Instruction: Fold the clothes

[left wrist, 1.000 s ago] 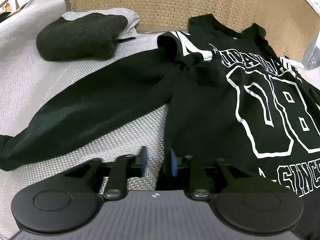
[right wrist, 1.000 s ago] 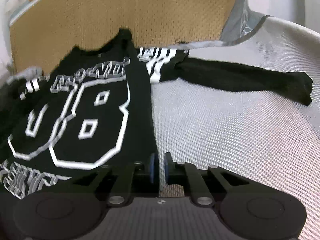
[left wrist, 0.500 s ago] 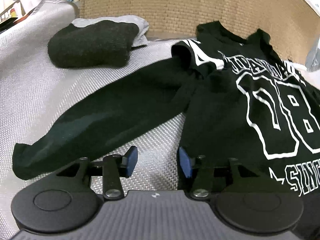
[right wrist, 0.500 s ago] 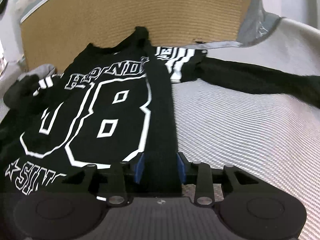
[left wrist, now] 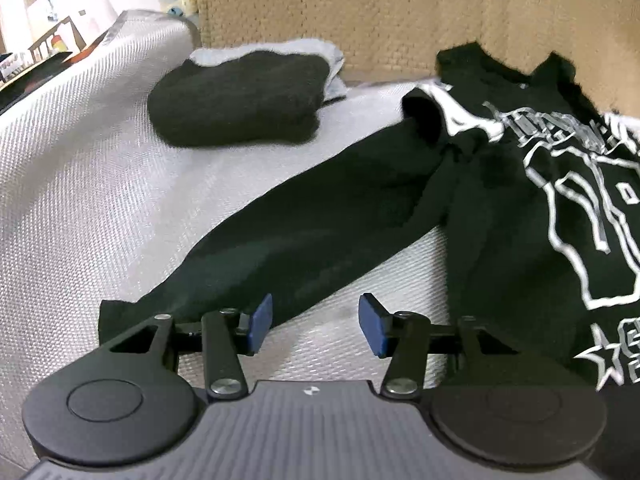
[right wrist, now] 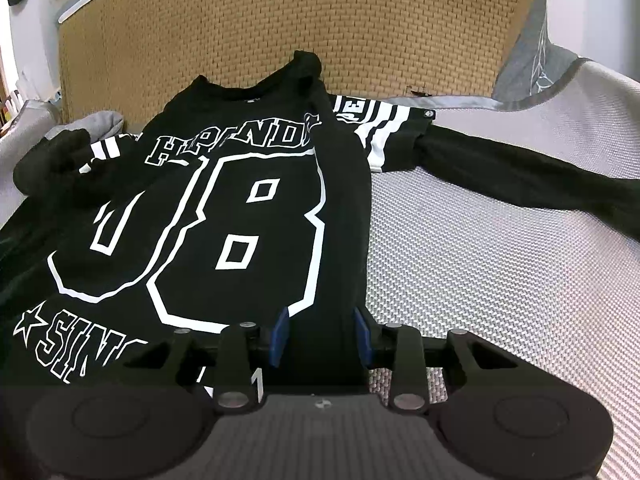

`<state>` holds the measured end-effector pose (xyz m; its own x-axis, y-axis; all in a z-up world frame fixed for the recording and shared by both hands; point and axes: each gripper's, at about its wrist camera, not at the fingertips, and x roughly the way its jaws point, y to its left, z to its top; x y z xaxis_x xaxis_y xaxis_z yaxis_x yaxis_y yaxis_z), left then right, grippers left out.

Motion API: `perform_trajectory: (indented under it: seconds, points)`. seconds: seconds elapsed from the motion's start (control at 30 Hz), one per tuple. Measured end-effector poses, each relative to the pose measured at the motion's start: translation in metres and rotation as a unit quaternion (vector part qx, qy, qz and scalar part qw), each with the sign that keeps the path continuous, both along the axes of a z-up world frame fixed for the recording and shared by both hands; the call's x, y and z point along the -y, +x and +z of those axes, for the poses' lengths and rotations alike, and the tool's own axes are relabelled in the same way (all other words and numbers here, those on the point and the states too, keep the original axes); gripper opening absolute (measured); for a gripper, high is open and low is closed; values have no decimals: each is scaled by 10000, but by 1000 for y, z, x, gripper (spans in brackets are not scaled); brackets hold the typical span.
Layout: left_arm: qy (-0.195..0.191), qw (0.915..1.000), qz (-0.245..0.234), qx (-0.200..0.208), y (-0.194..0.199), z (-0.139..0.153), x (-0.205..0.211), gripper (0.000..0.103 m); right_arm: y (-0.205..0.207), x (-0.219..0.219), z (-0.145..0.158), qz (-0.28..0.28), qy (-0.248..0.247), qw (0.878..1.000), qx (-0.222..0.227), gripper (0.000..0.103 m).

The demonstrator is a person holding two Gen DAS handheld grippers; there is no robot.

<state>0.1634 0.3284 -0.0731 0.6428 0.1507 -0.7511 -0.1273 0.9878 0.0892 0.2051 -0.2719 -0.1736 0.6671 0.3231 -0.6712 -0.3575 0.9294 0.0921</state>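
Left gripper (left wrist: 316, 330) spread, nothing between pads, bare mesh mattress (left wrist: 80, 200) under it. Jaws just been opening. Left sleeve (left wrist: 304, 224) right ahead, cuff just beside left pad, long axis running diagonal up-right to shoulder, so left hand nearer for this one. Right gripper (right wrist: 320, 334) also just opened, jersey (right wrist: 224, 216) side edge lies between pads, can't tell if pressed. Right sleeve (right wrist: 520, 172) stretched far right. Folded dark garment (left wrist: 240, 100) back by woven headboard (left wrist: 400, 12).

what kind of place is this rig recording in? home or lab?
Most likely a home bedroom or living room. The black long-sleeved shirt printed 08 lies on a white woven mattress-like surface backed by a tan woven headboard-like panel, with a folded dark garment nearby.
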Motion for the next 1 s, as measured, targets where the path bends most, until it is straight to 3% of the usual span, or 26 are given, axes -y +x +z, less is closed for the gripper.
perform_trajectory:
  seconds: [0.27, 0.47, 0.57, 0.67, 0.73, 0.8, 0.93, 1.0]
  points:
    - [128, 9996, -165, -210, 19, -15, -1, 53, 3, -4, -7, -85, 25, 9998, -159, 42]
    - [753, 9961, -428, -159, 29, -24, 22, 56, 4, -3, -9, -127, 94, 9997, -173, 45]
    - [760, 9965, -336, -92, 33, -23, 17, 56, 5, -4, -11, -143, 127, 9996, -188, 49]
    - [627, 9978, -206, -41, 37, -23, 9, 45, 5, -4, -13, -116, 140, 9997, -166, 52]
    - [571, 9982, -176, -37, 39, -23, 4, 24, 4, -6, -13, -88, 72, 9998, -135, 53]
    - [661, 9977, -145, -34, 41, -23, 2, 12, 4, -7, -13, -70, 56, 9999, -119, 53]
    - [1021, 9948, -66, -4, 45, -20, -4, 6, 4, -6, -14, -66, 61, 9999, -116, 53]
    - [1000, 9949, 133, 40, 46, -15, -16, 6, 5, -6, -14, -71, 78, 9999, -120, 53]
